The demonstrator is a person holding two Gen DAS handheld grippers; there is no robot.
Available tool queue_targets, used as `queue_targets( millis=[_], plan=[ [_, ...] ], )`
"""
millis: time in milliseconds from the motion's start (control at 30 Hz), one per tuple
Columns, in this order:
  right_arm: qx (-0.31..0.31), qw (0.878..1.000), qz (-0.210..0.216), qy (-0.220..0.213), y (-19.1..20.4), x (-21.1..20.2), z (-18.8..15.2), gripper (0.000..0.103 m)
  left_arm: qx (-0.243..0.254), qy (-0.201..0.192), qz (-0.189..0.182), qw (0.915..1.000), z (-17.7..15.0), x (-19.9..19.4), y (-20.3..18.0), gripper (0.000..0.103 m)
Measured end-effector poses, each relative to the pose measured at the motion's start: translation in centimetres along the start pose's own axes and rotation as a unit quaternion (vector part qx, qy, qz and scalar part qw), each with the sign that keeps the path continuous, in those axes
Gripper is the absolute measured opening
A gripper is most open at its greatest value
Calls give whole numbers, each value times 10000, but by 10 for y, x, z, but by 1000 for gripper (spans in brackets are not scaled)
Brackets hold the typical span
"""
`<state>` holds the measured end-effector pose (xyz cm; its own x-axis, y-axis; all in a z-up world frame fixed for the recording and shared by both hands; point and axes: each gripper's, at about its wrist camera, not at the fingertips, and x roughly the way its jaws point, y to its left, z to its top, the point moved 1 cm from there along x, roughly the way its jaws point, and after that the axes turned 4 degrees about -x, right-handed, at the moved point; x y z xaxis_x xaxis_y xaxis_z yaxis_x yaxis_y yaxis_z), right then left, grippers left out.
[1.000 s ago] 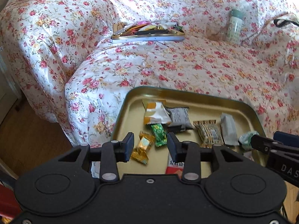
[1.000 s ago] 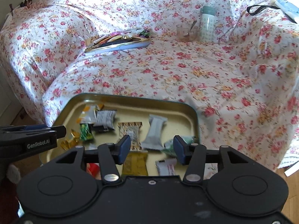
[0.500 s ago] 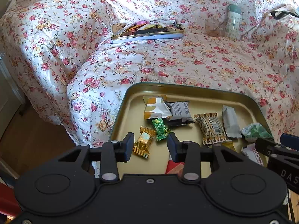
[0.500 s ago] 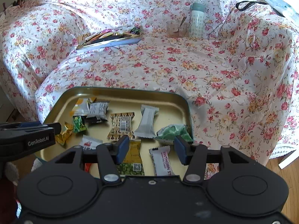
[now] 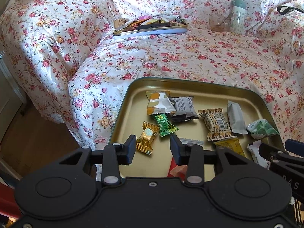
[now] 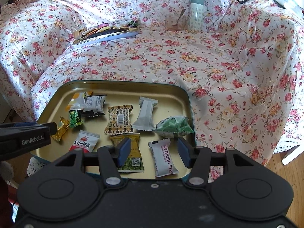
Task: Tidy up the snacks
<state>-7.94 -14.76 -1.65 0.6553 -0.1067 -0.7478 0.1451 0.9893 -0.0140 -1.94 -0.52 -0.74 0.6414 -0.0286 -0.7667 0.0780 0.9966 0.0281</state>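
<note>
So the big thing here is the sofa draped in a white cloth with red and yellow roses (image 6: 218, 72), and sitting at its near edge is the shallow gold-coloured metal tray (image 6: 117, 84) with all the loose snacks in it. Way back on the cushion there's a second flat tin heaped with wrappers (image 6: 106, 33), well apart from the near one, plus a pale green bottle (image 6: 196, 12) and a small glass with a spoon (image 6: 174, 21) further right.

The left gripper (image 5: 153, 149) hangs over the tray's left side, jaws spread with nothing between the pads. The gold foil twist-wrapped candy (image 5: 146, 140) lies just ahead of it and a touch left of centre, its long axis running diagonally away to the right. The green foil candy (image 5: 165, 125) sits just beside it, so that's the crowding risk, I'd say.

The right gripper (image 6: 153, 153) is over the near right corner, also spread and empty. The white "Hawthorn strip" sachet (image 6: 164, 157) lies almost straight below the gap, long axis pointing away from the camera. The yellow and green packet (image 6: 131, 152) is just beside the left pad.

My guess is each hand goes for its own nearest piece.
</note>
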Motion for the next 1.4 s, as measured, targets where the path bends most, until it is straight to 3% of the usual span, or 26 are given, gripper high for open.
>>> queue_targets(
  millis=[1400],
  plan=[
    [-6,10000,5,62,2,2,-3,57,-33,278,-204,9994,-5,5,-1,49]
  ],
)
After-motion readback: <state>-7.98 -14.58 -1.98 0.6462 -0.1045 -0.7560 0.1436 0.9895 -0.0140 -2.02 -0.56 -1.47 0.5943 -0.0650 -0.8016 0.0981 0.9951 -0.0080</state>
